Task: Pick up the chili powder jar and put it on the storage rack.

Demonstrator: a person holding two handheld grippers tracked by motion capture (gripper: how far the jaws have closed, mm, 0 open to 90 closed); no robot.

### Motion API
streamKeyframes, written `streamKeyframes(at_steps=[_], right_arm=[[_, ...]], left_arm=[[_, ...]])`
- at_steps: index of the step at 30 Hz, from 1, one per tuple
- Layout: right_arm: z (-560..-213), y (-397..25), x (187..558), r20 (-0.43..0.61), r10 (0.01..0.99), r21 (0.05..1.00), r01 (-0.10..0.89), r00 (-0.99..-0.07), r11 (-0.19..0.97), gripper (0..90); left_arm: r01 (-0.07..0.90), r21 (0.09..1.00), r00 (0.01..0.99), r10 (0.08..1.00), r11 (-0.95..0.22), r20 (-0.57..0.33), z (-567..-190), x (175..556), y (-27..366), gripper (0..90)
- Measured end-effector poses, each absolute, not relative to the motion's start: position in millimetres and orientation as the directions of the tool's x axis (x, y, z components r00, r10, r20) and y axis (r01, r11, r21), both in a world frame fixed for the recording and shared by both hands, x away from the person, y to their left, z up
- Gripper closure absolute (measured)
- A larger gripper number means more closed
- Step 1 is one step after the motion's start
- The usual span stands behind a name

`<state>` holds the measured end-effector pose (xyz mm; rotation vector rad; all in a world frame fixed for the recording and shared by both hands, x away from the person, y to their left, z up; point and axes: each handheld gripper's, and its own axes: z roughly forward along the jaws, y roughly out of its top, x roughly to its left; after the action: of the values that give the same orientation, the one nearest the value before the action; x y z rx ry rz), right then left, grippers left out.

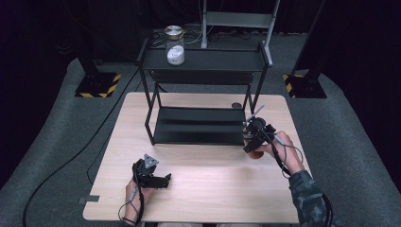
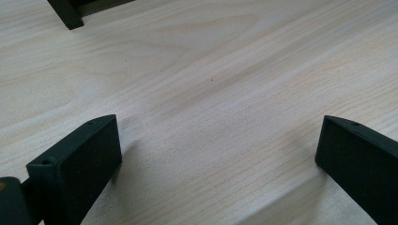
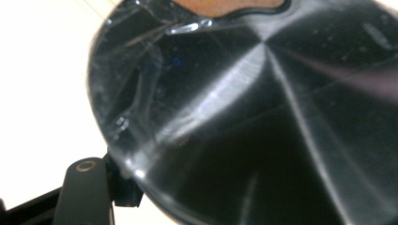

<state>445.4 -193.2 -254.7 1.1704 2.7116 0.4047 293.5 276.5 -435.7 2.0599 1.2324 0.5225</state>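
In right claw: jar, orientation unclear.

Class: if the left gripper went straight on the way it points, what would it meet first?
Probably the bare table: the open left gripper angles down at the wood, with the black shelf's foot off to one side.

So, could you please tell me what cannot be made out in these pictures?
- Right gripper, high view: too small to tell what its jaws hold.
- Dark shiny round object, right gripper view: blurred, cut by the edges, hides one jaw; unidentifiable.
- Contents of the glass jar on the black shelf rack, high view: too small to name.
- Small brown thing behind the rack: too small.
- Left gripper: open, empty.
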Motion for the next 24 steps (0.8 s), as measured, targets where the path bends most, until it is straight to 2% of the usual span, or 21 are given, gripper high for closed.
streamKeyframes(at_steps=[24], right_arm=[[-207,-174,461,-0.066,0.706,0.296,0.662,-0.705,0.689,30.5]], left_arm=[[0.612,0.72,0.473,0.881,-0.328,-0.001,-436,293,276,0.2]])
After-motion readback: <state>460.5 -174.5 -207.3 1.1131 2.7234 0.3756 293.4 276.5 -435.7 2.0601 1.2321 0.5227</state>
